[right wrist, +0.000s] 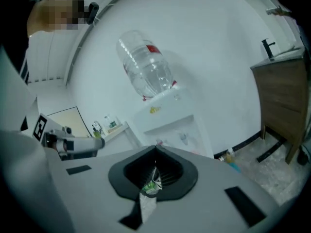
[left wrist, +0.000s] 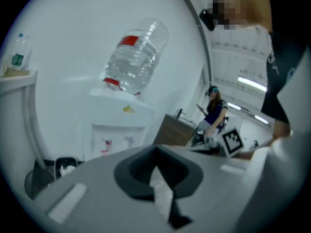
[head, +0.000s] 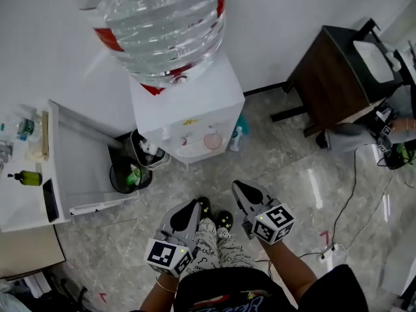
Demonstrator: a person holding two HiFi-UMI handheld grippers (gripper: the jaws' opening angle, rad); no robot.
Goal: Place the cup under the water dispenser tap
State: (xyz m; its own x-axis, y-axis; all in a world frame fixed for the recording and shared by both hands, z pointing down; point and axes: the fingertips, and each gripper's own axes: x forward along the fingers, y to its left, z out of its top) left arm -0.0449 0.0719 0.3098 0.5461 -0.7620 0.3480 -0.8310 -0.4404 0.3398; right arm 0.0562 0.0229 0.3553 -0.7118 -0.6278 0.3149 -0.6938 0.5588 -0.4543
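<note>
The pale pink, see-through round cup (head: pixel 212 140) stands in the recess on the front of the white water dispenser (head: pixel 214 96), just above the middle of the head view. It is on the right side of that recess. Whether it stands exactly below a tap cannot be made out. A large clear plastic water bottle with a red label (head: pixel 162 18) sits upside down on the dispenser's top, filling the upper centre of the frame.

Both grippers are well apart from the cup, low in the frame over the person's patterned trousers (head: pixel 211 242) and black shoes (head: pixel 224 220). The left gripper (head: pixel 194 205) has its jaws pressed together with nothing between them. The right gripper (head: pixel 238 186) is closed the same way and also empty. Each points towards the dispenser.

A small bottle with a teal base (head: pixel 236 137) stands on the floor just right of the dispenser. To its lower left is a black waste bin (head: pixel 129 173). Further left, a white desk (head: pixel 26 200) carries a green bottle (head: pixel 26 177) lying on its side. A dark brown wooden cabinet (head: pixel 328 70) stands at the upper right. A black cable (head: pixel 351 194) runs across the grey marbled floor (head: pixel 292 168) at the right.
</note>
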